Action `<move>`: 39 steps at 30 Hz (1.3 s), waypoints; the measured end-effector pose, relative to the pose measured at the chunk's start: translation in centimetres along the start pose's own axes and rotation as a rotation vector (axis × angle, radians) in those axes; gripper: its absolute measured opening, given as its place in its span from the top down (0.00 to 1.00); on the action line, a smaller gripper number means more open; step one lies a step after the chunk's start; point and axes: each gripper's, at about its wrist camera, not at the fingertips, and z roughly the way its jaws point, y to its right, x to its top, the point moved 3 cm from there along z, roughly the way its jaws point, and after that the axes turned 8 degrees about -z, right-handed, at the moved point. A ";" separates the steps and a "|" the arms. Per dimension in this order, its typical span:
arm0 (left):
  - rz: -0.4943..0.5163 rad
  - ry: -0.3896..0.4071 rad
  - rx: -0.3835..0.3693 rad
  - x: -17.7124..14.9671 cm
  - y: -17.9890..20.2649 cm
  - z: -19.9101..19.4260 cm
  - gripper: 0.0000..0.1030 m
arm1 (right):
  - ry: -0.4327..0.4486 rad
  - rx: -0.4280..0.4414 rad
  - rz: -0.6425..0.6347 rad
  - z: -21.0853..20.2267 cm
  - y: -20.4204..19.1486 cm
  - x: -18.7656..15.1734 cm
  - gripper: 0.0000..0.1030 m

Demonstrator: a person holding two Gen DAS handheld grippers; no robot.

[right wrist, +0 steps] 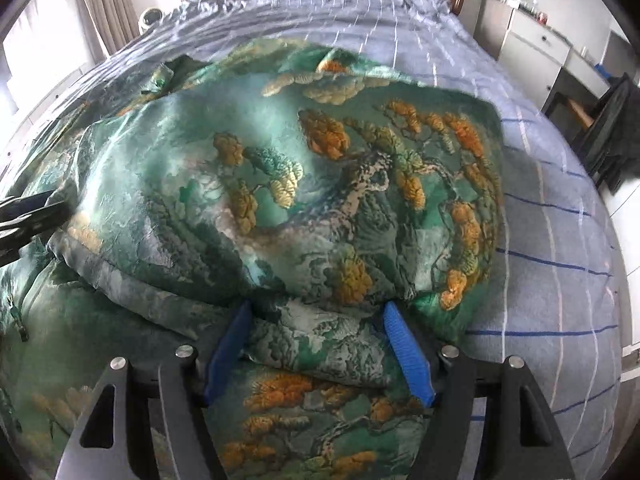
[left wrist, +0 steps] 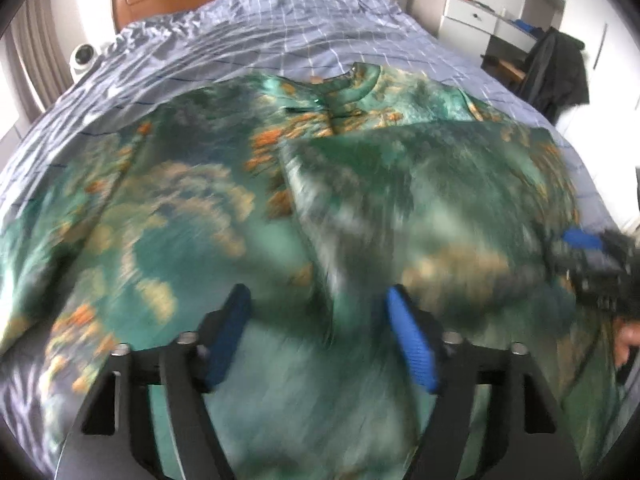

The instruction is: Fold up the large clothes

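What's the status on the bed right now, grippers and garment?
Left gripper open above the cloth. Right gripper open, a fold between its fingers. Green satin garment with orange tree print partly folded on the blue checked bedsheet. Nothing in the way.

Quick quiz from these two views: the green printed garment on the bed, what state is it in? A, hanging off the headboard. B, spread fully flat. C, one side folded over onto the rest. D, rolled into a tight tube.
C: the garment has one panel doubled over its lower layer on the bed, its edge between the right gripper's open fingers.
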 end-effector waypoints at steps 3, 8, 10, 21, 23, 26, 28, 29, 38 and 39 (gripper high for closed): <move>0.036 0.006 0.031 -2.1 -2.4 -2.3 0.20 | 0.029 -0.064 -0.012 -2.2 -1.0 -0.7 0.30; 0.032 0.033 0.135 -4.5 -8.3 -5.5 0.16 | 0.048 -0.047 0.000 -6.8 -3.6 -2.6 0.25; -0.002 0.042 0.164 -4.7 -10.8 -6.3 0.14 | 0.068 -0.035 -0.010 -8.5 -5.2 -3.3 0.25; -0.473 0.050 0.240 -5.4 -28.1 -7.3 0.13 | 0.098 0.053 -0.049 -12.7 -16.0 -7.4 0.25; -0.596 0.055 0.214 -5.5 -31.4 -7.3 0.13 | 0.092 0.068 -0.066 -12.9 -17.6 -7.9 0.25; -0.803 0.070 0.172 -6.3 -35.9 -7.1 0.13 | 0.089 0.068 -0.107 -13.2 -19.3 -8.2 0.25; -0.948 0.077 0.144 -7.3 -38.9 -6.6 0.13 | 0.099 0.061 -0.141 -13.9 -20.1 -8.1 0.25; -0.997 0.074 0.138 -7.6 -39.9 -6.3 0.12 | 0.104 0.059 -0.153 -14.2 -20.5 -8.0 0.25; -1.033 0.153 0.271 -5.0 -41.8 -7.0 0.80 | 0.122 0.089 -0.164 -15.8 -22.2 -7.9 0.25; -1.009 0.164 0.281 -4.6 -41.7 -7.2 0.85 | 0.120 0.091 -0.163 -15.8 -22.3 -8.0 0.25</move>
